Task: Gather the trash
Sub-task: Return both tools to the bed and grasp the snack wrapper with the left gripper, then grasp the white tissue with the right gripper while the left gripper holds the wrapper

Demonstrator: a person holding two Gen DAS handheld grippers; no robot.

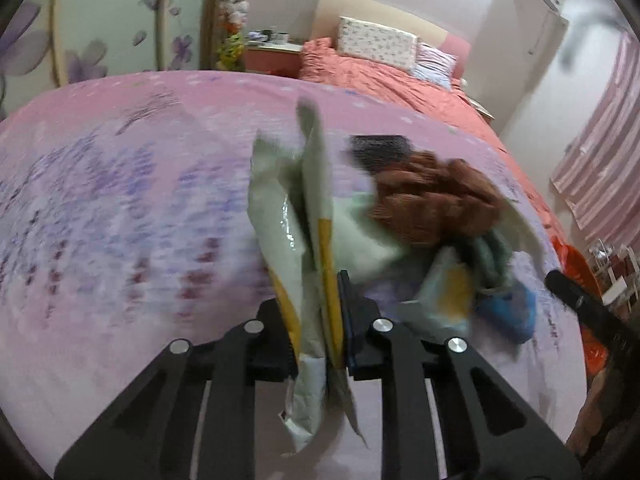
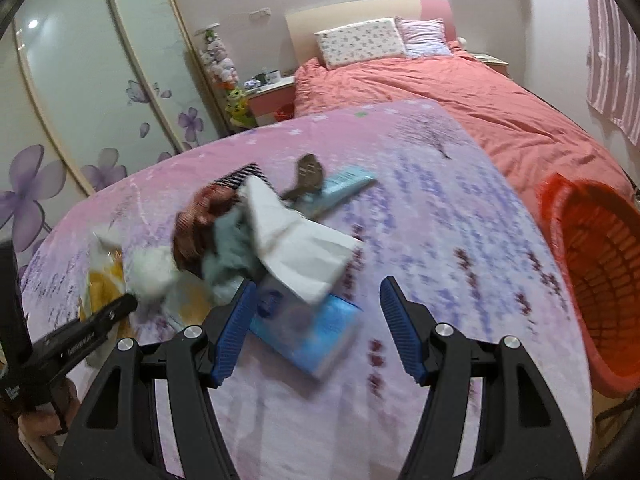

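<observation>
My left gripper (image 1: pixel 320 320) is shut on a crumpled pale-green and yellow wrapper (image 1: pixel 304 216) and holds it above the pink cloth-covered table (image 1: pixel 120 200). Behind it lies a pile: a brown knit cloth (image 1: pixel 432 196), a teal cloth (image 1: pixel 492 256) and a blue box (image 1: pixel 508 312). My right gripper (image 2: pixel 320 320) is open over the blue box (image 2: pixel 312 332), beside a white paper bag (image 2: pixel 296 248), the brown cloth (image 2: pixel 200 220), a teal cloth (image 2: pixel 228 256) and a light blue packet (image 2: pixel 344 184). The left gripper (image 2: pixel 100 316) with the wrapper (image 2: pixel 104 280) shows at left.
An orange laundry basket (image 2: pixel 592 264) stands at the table's right edge; it also shows in the left wrist view (image 1: pixel 576 268). A bed with a coral cover (image 2: pixel 460 104) and pillows lies behind. A flowered wardrobe (image 2: pixel 80 100) stands to the left.
</observation>
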